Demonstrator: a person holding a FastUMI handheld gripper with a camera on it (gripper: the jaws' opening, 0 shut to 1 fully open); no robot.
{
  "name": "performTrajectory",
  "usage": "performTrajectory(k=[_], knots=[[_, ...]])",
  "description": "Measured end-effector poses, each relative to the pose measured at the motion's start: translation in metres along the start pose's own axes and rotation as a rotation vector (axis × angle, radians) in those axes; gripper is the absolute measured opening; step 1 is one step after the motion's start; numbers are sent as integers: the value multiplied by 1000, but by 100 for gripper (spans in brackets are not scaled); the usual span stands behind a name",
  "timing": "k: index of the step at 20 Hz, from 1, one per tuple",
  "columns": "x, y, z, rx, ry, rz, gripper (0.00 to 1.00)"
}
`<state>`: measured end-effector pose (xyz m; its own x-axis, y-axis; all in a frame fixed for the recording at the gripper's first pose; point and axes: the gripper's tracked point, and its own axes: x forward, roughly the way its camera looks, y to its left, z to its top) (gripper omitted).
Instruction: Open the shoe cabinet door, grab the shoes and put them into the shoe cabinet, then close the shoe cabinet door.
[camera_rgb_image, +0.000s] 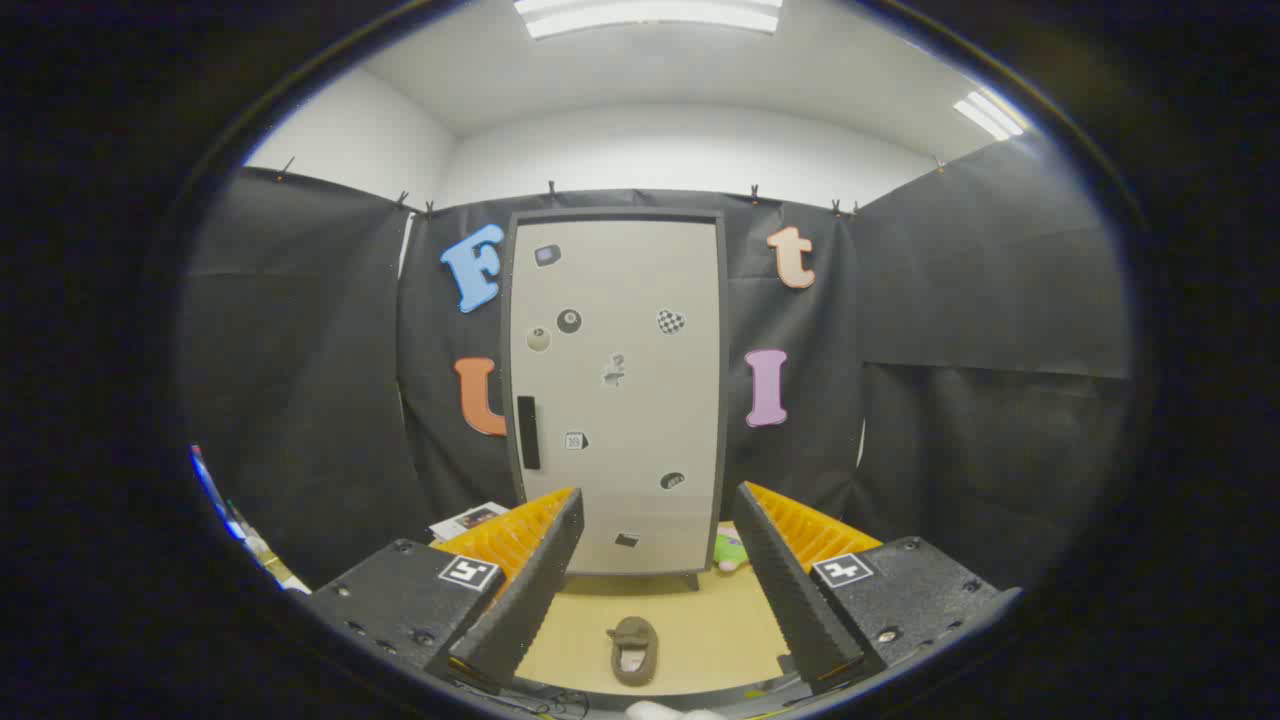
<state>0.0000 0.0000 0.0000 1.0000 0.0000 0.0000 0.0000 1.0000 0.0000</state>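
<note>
One shoe (633, 650) lies on the tan floor (700, 630), a brownish slipper-like thing with a pale lining, its opening facing up and its length running toward the cabinet. It sits between the two fingers of the tongs (655, 505), lower than their tips and touching neither.

Beyond it stands the shoe cabinet (617, 395), tall and upright against the black cloth wall. Its door (640, 400) is pale grey inside a dark frame, shut flat, and dotted with several small stickers. A dark vertical handle (528, 432) sits near the door's left edge, about halfway up. The cabinet rests on short feet, leaving a thin shadowed gap above the floor.

The tongs are held level and pointed squarely at the door, fingers spread wide with nothing between them but open air; they grip nothing. Their tips frame the door's lower part, well short of it.

A small green object (730, 550) rests on the floor by the cabinet's right bottom corner, partly hidden behind the right finger. Some printed papers (470, 520) lie on the floor left of the cabinet, beyond the left finger. Bare floor stretches between the shoe and the cabinet's base. Black cloth closes in both sides, with more free width to the right of the cabinet than between its handle side and the left wall.
</note>
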Motion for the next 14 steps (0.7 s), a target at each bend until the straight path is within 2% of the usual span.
performTrajectory(k=[14], knots=[[7, -5, -2, 22, 14, -22, 99]])
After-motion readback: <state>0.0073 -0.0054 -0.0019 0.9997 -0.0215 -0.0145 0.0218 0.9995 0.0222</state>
